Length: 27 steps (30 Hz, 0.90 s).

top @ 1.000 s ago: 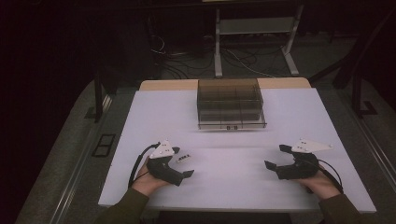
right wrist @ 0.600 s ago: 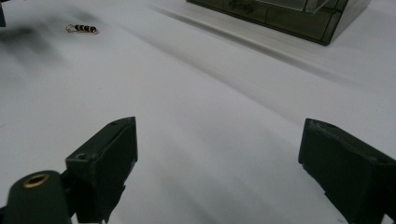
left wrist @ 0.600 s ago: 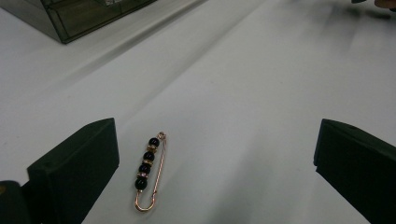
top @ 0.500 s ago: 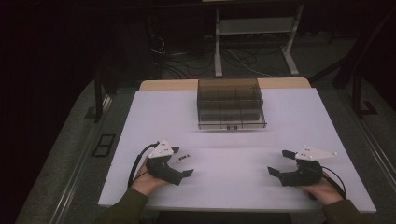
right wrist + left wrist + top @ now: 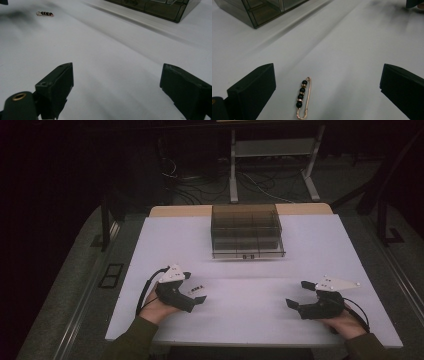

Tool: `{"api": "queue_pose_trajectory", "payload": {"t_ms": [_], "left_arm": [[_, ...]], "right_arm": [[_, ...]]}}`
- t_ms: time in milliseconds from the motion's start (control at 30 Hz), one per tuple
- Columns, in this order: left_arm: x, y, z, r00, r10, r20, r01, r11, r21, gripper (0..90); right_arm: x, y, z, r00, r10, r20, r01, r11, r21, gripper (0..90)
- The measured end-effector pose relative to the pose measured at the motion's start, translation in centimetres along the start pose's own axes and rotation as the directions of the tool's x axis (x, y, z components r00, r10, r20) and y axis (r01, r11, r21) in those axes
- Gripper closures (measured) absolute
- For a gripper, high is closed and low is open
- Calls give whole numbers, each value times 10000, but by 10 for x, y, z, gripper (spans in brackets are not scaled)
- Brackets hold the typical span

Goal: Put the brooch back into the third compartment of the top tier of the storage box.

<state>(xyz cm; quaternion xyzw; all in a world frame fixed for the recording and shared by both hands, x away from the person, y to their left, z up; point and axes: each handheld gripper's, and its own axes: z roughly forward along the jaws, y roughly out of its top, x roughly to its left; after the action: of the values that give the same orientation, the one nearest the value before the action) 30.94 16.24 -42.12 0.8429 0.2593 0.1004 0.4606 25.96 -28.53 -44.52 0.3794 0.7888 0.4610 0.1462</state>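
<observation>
- High view: the left claw (image 5: 196, 296) and right claw (image 5: 295, 299) rest low on the white worktop (image 5: 250, 270), well apart. A small beaded pin (image 5: 198, 289) lies just beside the left claw's tips, so the left hand is far nearer to it. A smoked, compartmented organizer box (image 5: 246, 231) stands at the far middle of the worktop.
- Left gripper view: the pin (image 5: 302, 98) lies flat on the worktop between the two jaws and slightly ahead, nearer the jaw on the picture's left. The left claw (image 5: 325, 85) is released, jaws wide, touching nothing. The pin's long axis runs roughly along the claw's own pointing direction, so closing the jaws would, I judge, meet it across its thin width. A corner of the box (image 5: 262, 10) sits far off, upper left.
- Right gripper view: the right claw (image 5: 115, 80) is also released and bare. The pin (image 5: 45, 13) shows far off, upper left; the box (image 5: 155, 7) upper right.
</observation>
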Motion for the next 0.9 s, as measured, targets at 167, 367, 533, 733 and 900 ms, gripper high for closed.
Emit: {"api": "queue_pose_trajectory", "payload": {"t_ms": [167, 367, 533, 733, 900], "left_arm": [[5, 7, 0, 10000, 24, -14, -24, 10000, -64, 0], [11, 12, 1, 9999, 82, -64, -83, 9999, -137, 48], [16, 16, 2, 9999, 102, -19, -102, 9998, -141, 97], [25, 21, 5, 9999, 105, -133, -107, 9998, -166, 138], [32, 25, 8, 9997, 200, -166, -202, 9997, -110, 187]], "right_arm": [[0, 0, 0, 10000, -23, 30, 23, 10000, -40, 111], [0, 1, 0, 10000, -67, 40, 67, 10000, -23, 111], [1, 1, 1, 9999, -137, 47, 137, 9999, 4, 111], [2, 1, 1, 9999, -134, 58, 134, 9999, 13, 111], [2, 1, 1, 9999, -137, 65, 137, 9999, 28, 111]]}}
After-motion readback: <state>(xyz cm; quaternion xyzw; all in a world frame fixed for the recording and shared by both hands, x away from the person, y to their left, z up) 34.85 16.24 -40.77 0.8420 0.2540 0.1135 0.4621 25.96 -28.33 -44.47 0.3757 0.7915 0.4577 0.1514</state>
